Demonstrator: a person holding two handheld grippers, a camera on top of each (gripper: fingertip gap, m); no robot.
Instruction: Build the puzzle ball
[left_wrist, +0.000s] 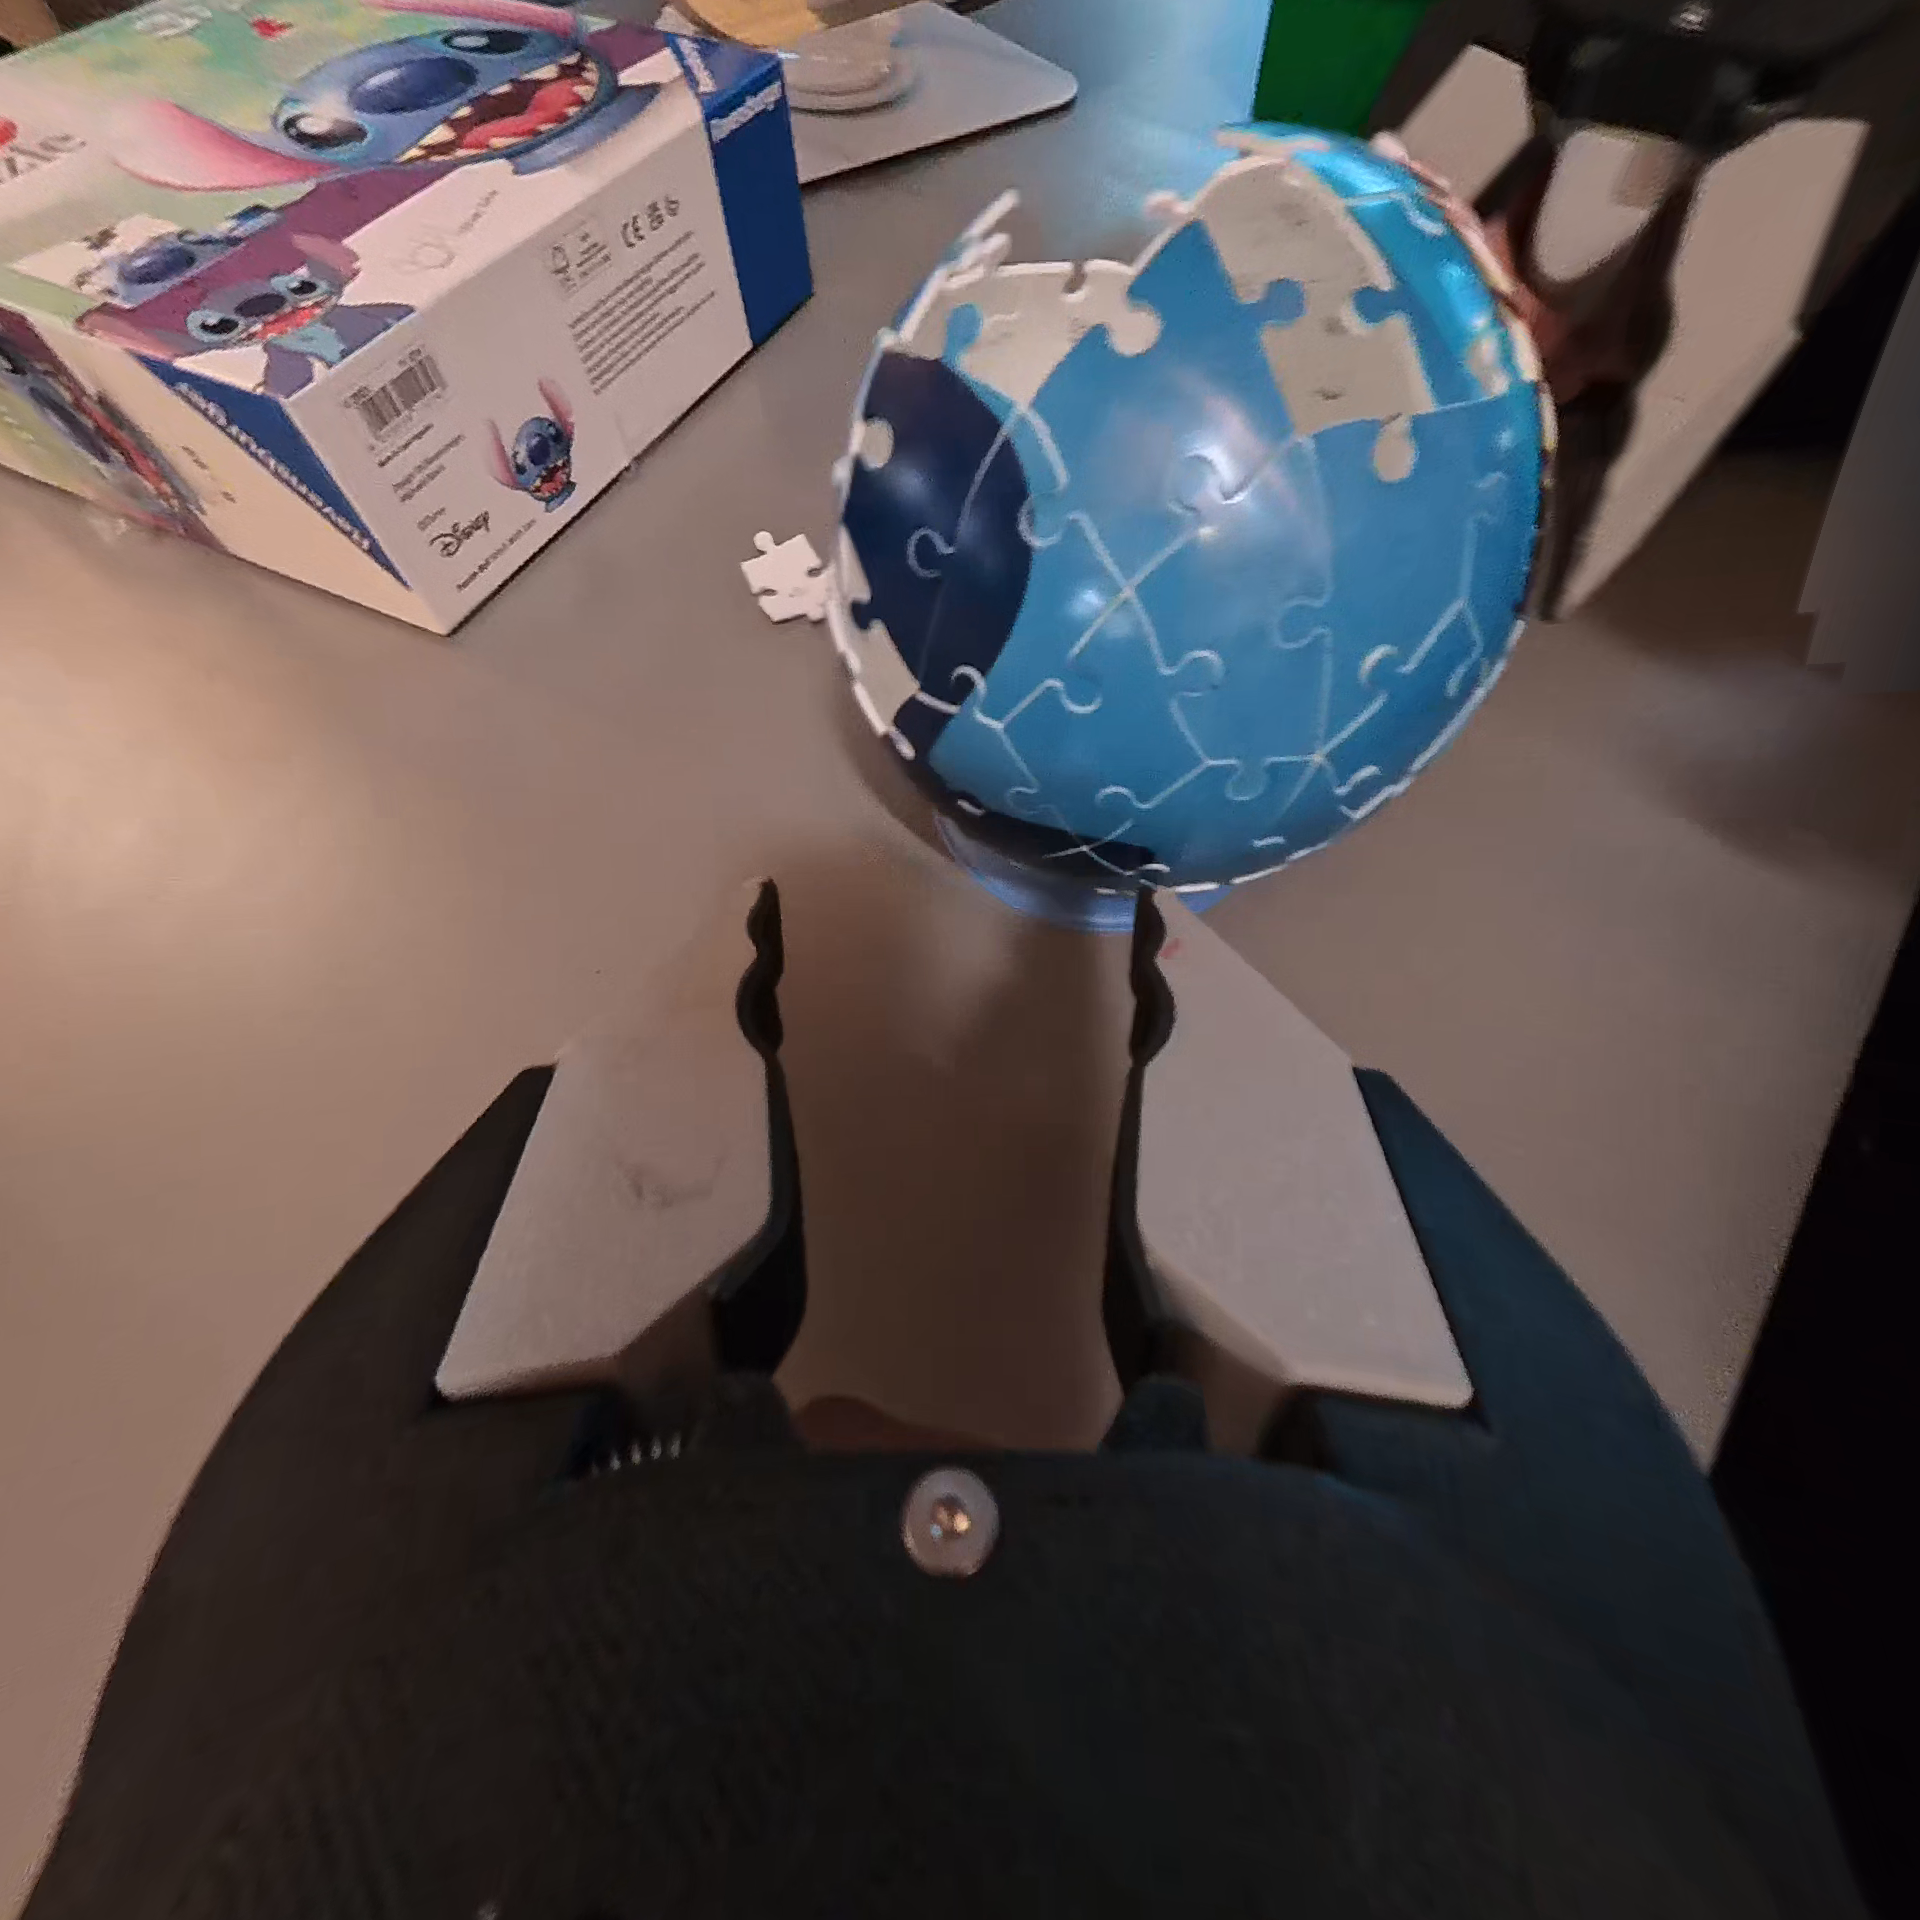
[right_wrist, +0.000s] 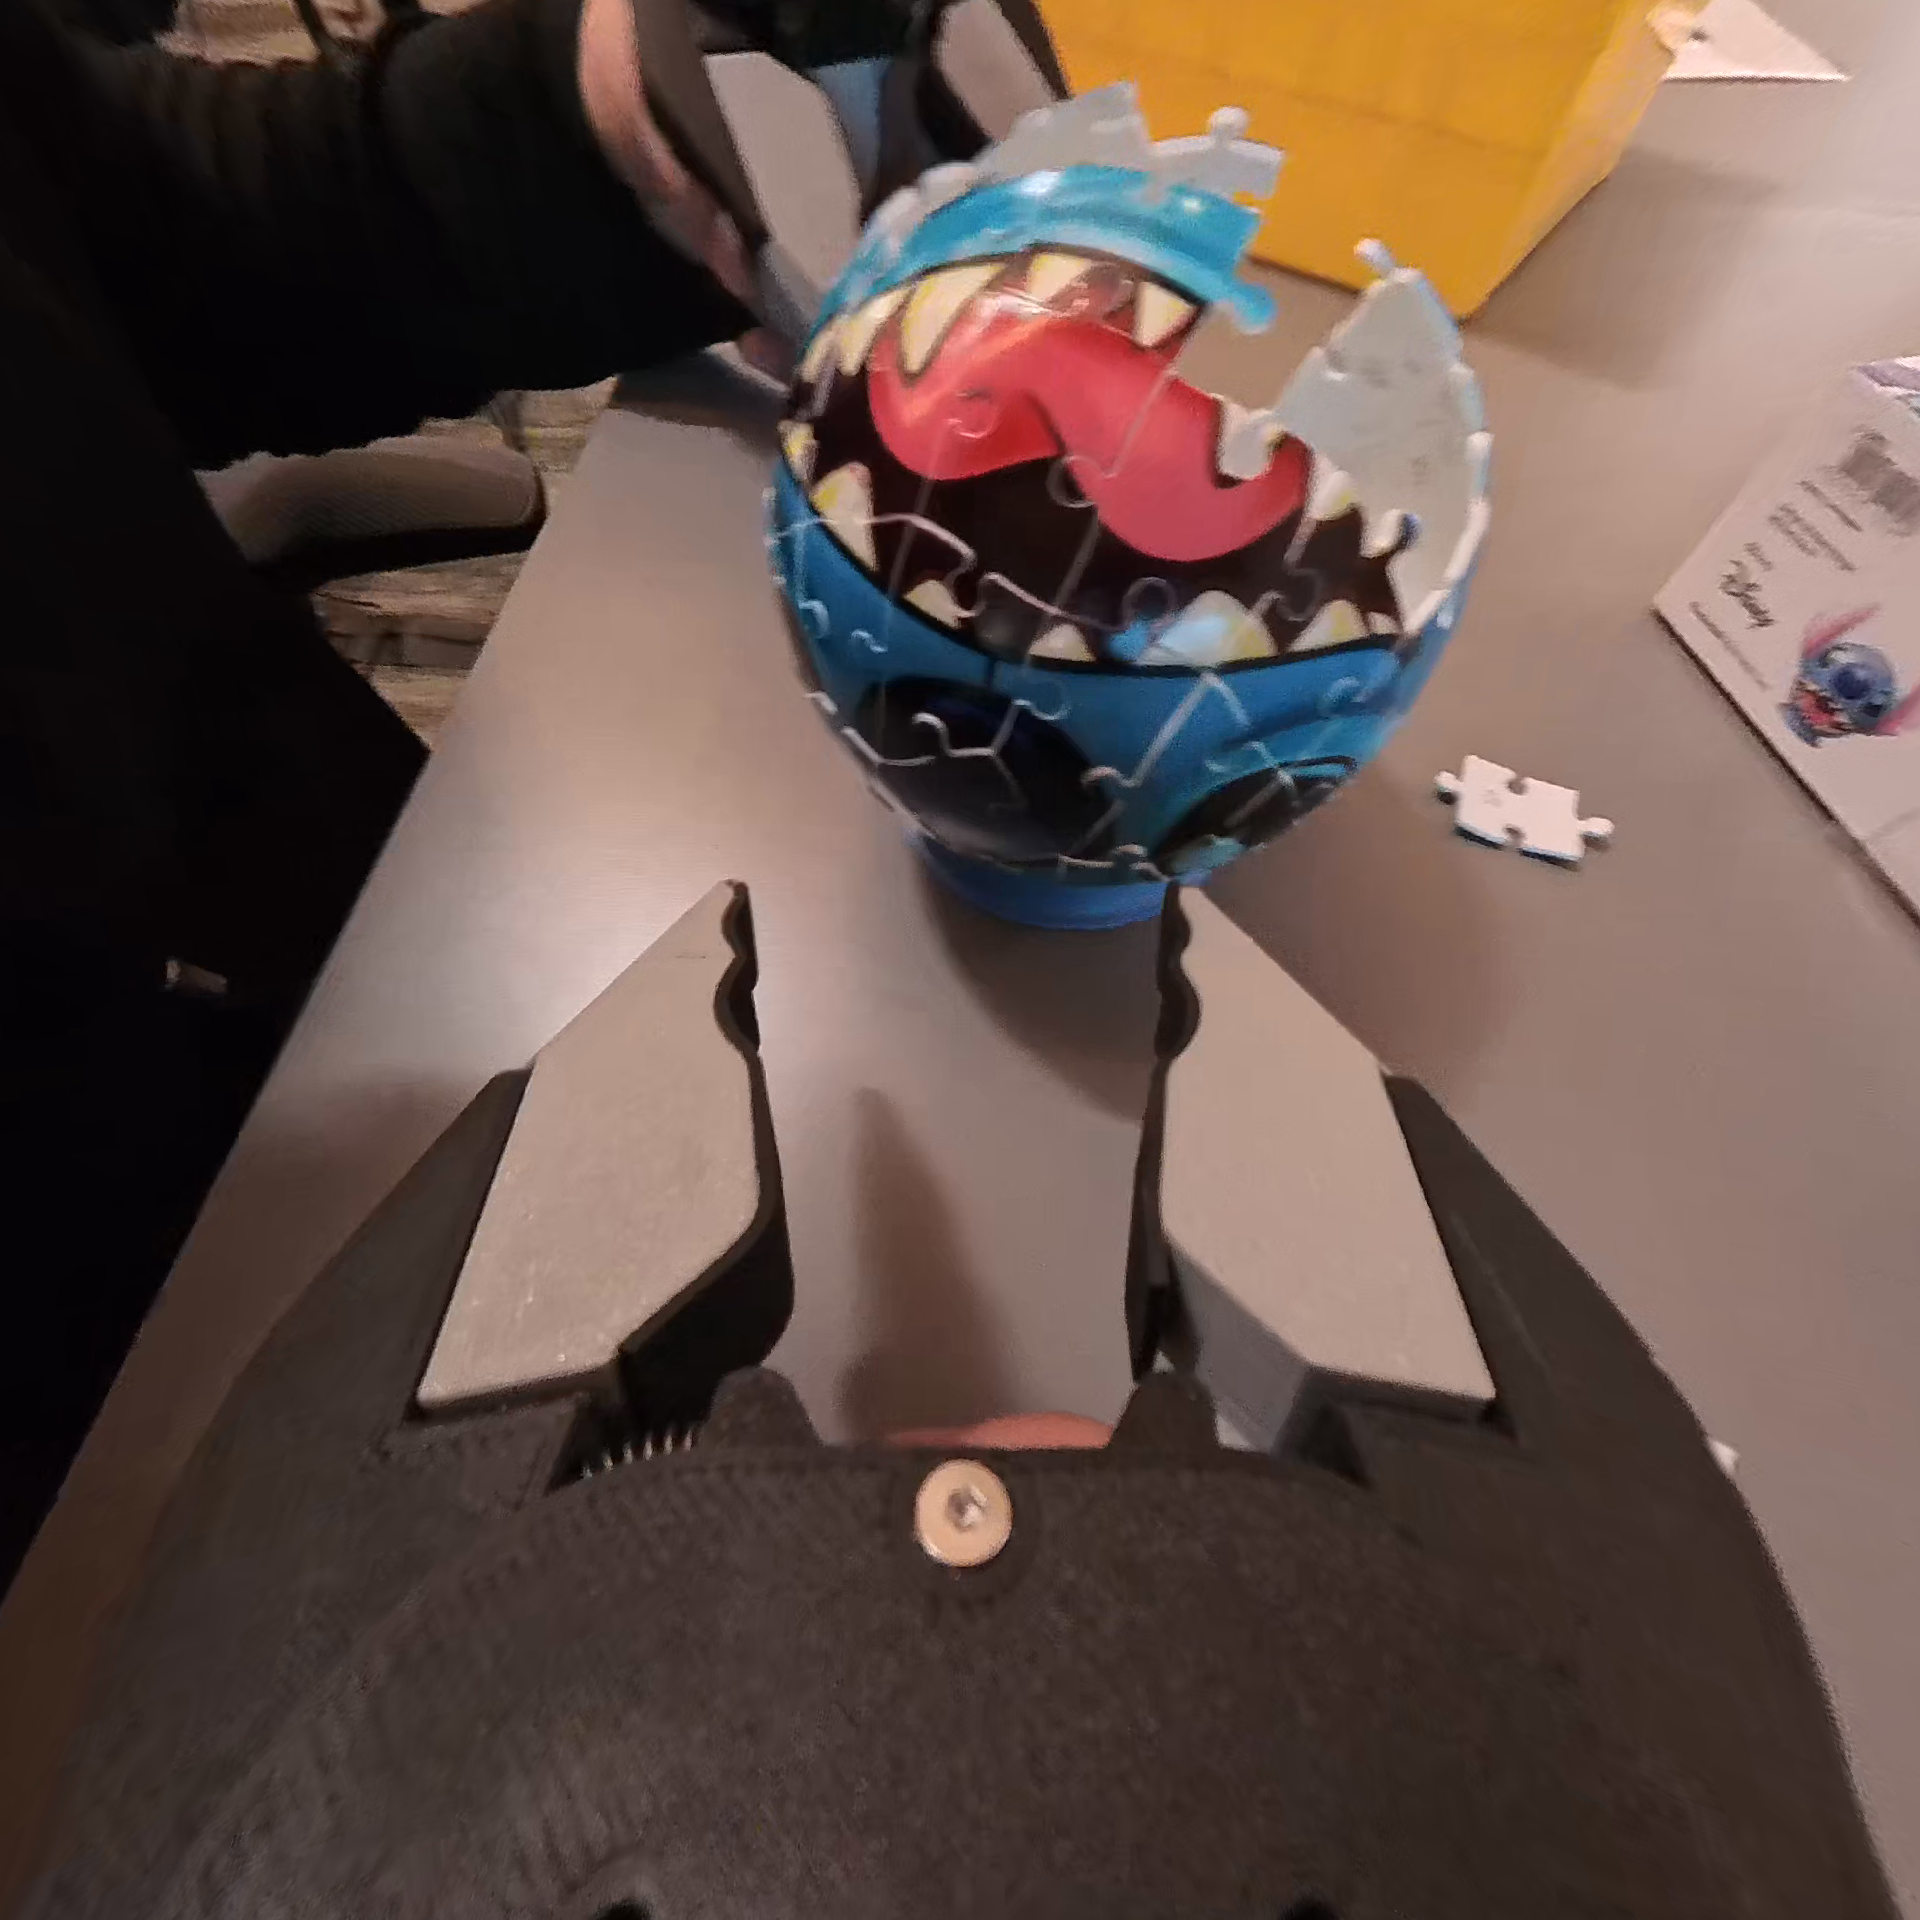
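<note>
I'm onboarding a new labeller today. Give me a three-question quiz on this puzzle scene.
1. True or false: the ball is complete.
2. What lies on the table between ball and box?
3. The left gripper is: A) open, B) shut on a piece, C) shut on the ball.

Key:
1. False; its top is still open.
2. One loose piece, white side up.
3. A; the right gripper is open too.
</note>
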